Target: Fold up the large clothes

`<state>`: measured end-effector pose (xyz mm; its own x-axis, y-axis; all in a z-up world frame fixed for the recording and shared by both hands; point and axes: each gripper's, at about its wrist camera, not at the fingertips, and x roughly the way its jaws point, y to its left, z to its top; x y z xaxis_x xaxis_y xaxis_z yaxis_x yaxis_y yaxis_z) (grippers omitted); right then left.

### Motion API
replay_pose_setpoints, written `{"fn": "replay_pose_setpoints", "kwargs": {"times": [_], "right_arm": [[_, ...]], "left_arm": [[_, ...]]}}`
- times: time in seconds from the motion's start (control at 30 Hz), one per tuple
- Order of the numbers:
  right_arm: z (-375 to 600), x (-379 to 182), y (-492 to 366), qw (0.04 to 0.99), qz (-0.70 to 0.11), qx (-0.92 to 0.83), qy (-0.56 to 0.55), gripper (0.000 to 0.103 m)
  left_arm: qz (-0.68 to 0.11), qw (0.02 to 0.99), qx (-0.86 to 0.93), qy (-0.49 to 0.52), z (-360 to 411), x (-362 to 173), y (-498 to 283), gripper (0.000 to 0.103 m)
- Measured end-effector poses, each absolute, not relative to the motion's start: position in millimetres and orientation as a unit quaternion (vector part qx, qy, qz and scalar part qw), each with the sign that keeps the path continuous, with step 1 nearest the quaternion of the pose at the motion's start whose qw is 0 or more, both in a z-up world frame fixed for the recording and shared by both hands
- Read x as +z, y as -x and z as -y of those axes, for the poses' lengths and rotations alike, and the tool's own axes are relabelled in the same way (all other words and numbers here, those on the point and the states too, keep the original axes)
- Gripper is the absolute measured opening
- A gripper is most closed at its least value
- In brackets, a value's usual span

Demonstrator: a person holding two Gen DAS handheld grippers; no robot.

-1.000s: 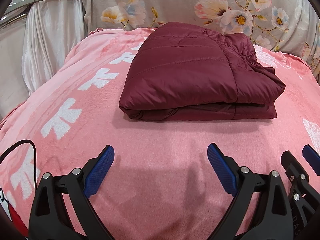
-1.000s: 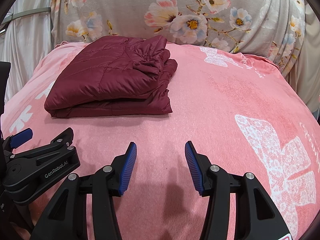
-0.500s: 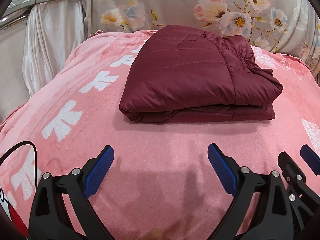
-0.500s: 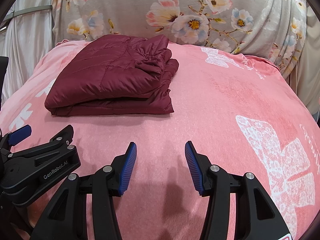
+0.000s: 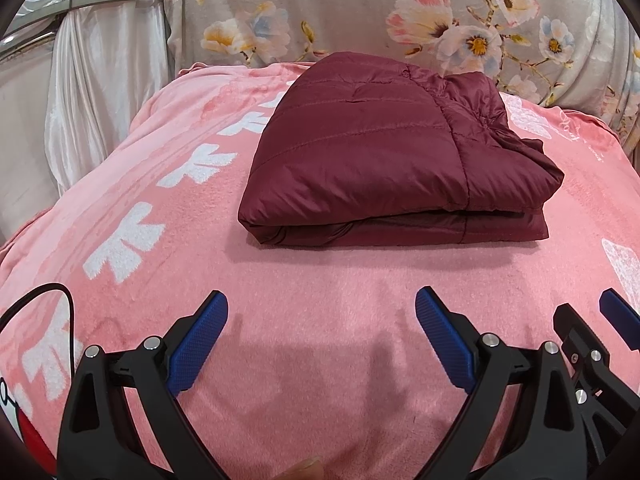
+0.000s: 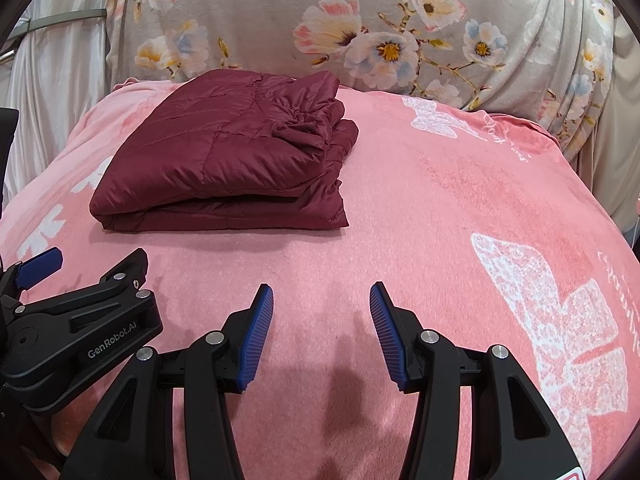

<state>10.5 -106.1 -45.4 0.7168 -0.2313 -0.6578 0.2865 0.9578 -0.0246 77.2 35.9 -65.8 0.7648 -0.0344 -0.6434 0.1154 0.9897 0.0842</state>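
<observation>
Folded jacket (image 5: 392, 152) on blanket (image 5: 320, 300)

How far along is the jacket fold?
Done: the maroon quilted puffer jacket lies in a compact folded stack on the pink fleece blanket, layers roughly aligned. In hand: nothing; the left gripper and the right gripper are both open and empty, clear of the jacket. Left: probably nothing beyond tidying the bunched right edge; no other garment shows.

Both grippers (image 5: 322, 344) (image 6: 322, 332) share one build — black frames, silver screws, ribbed blue jaws, "GenRobot.AI" lettering.
</observation>
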Motion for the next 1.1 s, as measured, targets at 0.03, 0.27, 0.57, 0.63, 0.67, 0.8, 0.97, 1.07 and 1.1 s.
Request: {"fn": "replay_pose_setpoints", "kwargs": {"times": [0.03, 0.27, 0.57, 0.63, 0.67, 0.8, 0.97, 1.07, 1.1], "right_arm": [[105.4, -45.5, -10.7, 0.926, -0.349, -0.140, -0.040, 0.050], [104.6, -45.6, -11.0, 0.926, -0.349, -0.140, -0.038, 0.050], [104.7, -45.3, -11.0, 0.926, -0.349, -0.140, -0.037, 0.050], [104.5, -45.3, -11.0, 0.926, -0.349, -0.140, -0.037, 0.050], [103.7, -45.6, -11.3, 0.926, -0.349, -0.140, -0.037, 0.050], [104.2, -45.6, -11.1, 0.926, -0.349, -0.141, -0.037, 0.050], [104.5, -45.8, -11.0, 0.926, -0.349, -0.141, -0.036, 0.051], [104.4, -46.2, -11.1, 0.926, -0.349, -0.140, -0.036, 0.051], [105.3, -46.0, -10.8, 0.926, -0.349, -0.140, -0.036, 0.051]], "left_arm": [[-0.340, 0.937, -0.040, -0.060, -35.6, -66.0, -77.0, 0.092], [-0.337, 0.939, -0.044, -0.058, -36.1, -62.4, -77.3, 0.092], [-0.337, 0.939, -0.042, -0.060, -29.3, -63.1, -73.1, 0.092], [-0.338, 0.938, -0.042, -0.059, -29.1, -62.9, -72.7, 0.092], [-0.337, 0.939, -0.043, -0.058, -29.0, -62.7, -72.5, 0.092], [-0.337, 0.939, -0.042, -0.058, -28.2, -63.1, -71.4, 0.092], [-0.334, 0.940, -0.041, -0.059, -28.6, -62.7, -71.7, 0.092], [-0.333, 0.940, -0.039, -0.059, -27.7, -62.3, -71.0, 0.092], [-0.332, 0.941, -0.040, -0.059, -27.6, -62.4, -70.6, 0.092]]}}
